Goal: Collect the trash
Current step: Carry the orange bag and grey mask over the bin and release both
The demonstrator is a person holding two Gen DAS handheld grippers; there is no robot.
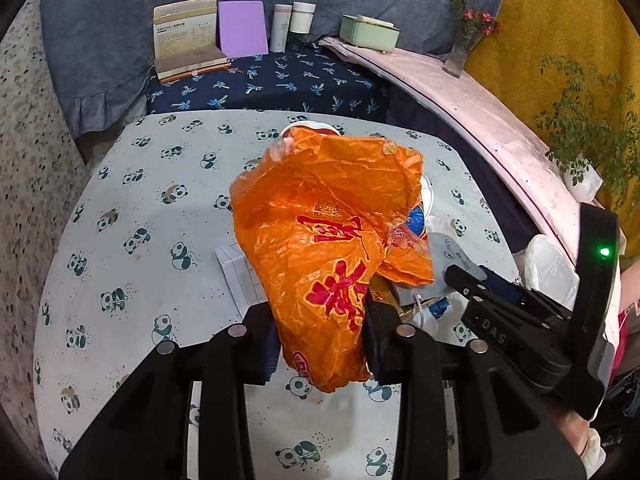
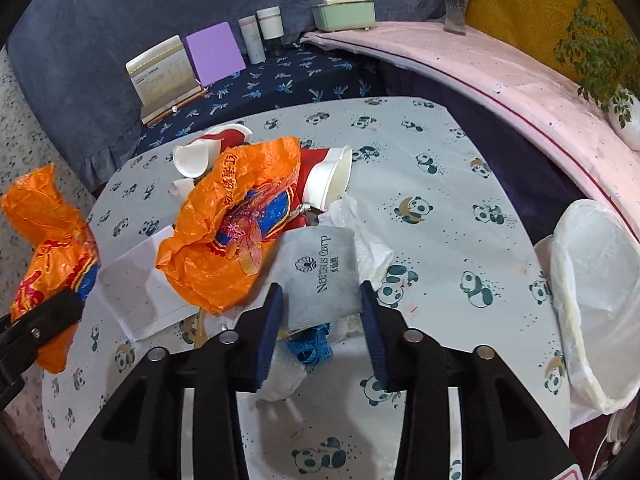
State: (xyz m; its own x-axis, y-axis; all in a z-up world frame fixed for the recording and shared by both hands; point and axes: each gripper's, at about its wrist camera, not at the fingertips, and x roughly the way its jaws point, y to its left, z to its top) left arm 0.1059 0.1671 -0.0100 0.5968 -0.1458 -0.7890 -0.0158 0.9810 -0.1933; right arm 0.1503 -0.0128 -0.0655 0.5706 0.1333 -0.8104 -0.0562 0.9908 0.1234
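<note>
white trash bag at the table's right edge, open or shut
Open: the white trash bag gapes, its rolled rim forming a wide loop showing the inside, at the panda tablecloth's edge.

Beside the grey packet [image 2: 320,276]: one orange plastic bag [image 2: 236,232], three paper cups [image 2: 330,180], one white sheet [image 2: 136,292], one blue wrapper [image 2: 310,346], two tissues [image 2: 370,236].

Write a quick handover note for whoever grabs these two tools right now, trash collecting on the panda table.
Left tool: shut on an orange plastic bag, lifted off the panda tablecloth.
Right tool: closed around a grey Narcisus Carp packet in the trash pile.
Still on the table: second orange bag, red and white paper cups, white paper sheet, tissues, blue scrap.
White bin liner stands open at the table's right edge; nothing visible in it.
Done: two pieces gripped. Left: drop both in the liner, then clear the pile.
</note>
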